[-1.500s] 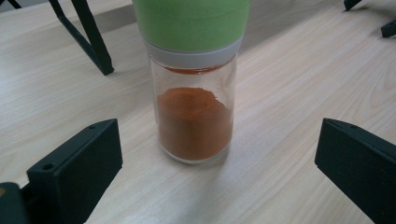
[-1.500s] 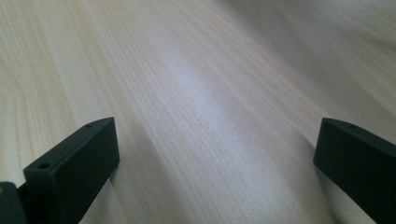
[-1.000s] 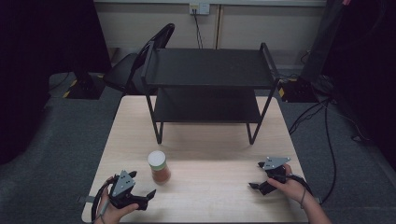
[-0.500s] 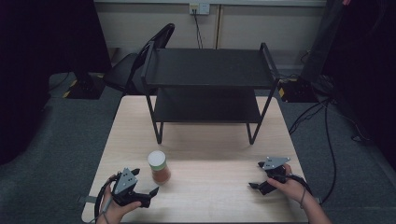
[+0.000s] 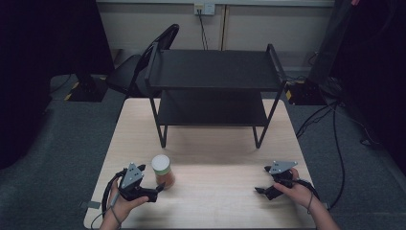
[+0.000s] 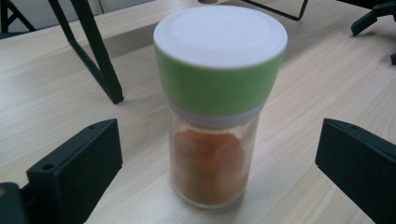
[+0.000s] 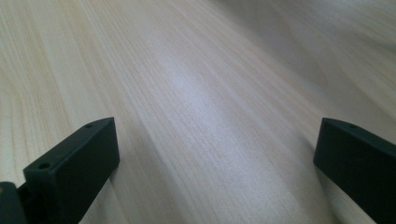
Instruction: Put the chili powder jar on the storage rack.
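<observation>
Now the left tool [image 5: 154,188] sits wide apart around the spice jar [image 6: 218,105] near the bench's [image 5: 225,158] front left corner, probably ready to squeeze. Empty, the right tool [image 5: 261,190] gapes too.

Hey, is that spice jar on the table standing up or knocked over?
Upright. The spice jar stands on its base on the table, white cap on top, orange powder settled at the bottom.

This looks like a lab or test room, though the edges are too dark to be sure: a bare wooden table [image 5: 215,163] on grey carpet [image 5: 57,158], black curtains [image 5: 43,43], loose cables [image 5: 330,124], a wall socket [image 5: 204,8], a folding chair [image 5: 139,67].
</observation>
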Motion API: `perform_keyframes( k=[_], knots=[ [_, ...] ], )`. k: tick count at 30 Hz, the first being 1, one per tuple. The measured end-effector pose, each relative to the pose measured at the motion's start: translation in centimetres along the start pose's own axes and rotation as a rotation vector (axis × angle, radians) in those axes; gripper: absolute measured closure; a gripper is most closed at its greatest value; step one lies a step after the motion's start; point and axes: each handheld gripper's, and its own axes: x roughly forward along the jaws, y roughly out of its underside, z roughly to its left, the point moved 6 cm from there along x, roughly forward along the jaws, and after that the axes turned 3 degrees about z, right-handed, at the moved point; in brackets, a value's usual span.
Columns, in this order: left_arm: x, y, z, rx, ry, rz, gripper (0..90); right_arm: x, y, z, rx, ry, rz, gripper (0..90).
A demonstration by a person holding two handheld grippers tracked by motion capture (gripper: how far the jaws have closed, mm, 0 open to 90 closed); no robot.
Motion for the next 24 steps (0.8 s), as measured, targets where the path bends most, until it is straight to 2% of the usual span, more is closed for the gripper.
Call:
perform_keyframes(
  k=[9,16,19,22,24],
  knots=[
    [1.8,-1.0,0.8,-0.001,0.025,-0.017,0.3,0.0,0.0,0.0,0.002,0.001,0.000,0.0],
    [2.3,-1.2,1.2,0.003,0.032,-0.023,3.8,0.0,0.0,0.0,0.002,0.001,0.000,0.0],
    [2.5,-1.3,1.2,0.012,0.028,-0.032,11.0,0.0,0.0,0.0,0.001,0.001,-0.001,0.0],
    [2.7,-1.2,1.3,0.002,0.026,-0.045,18.2,0.0,0.0,0.0,0.002,0.001,0.000,0.0],
    [2.6,-1.2,1.4,0.007,0.034,-0.046,19.5,0.0,0.0,0.0,0.002,0.002,0.000,0.0]
  ],
)
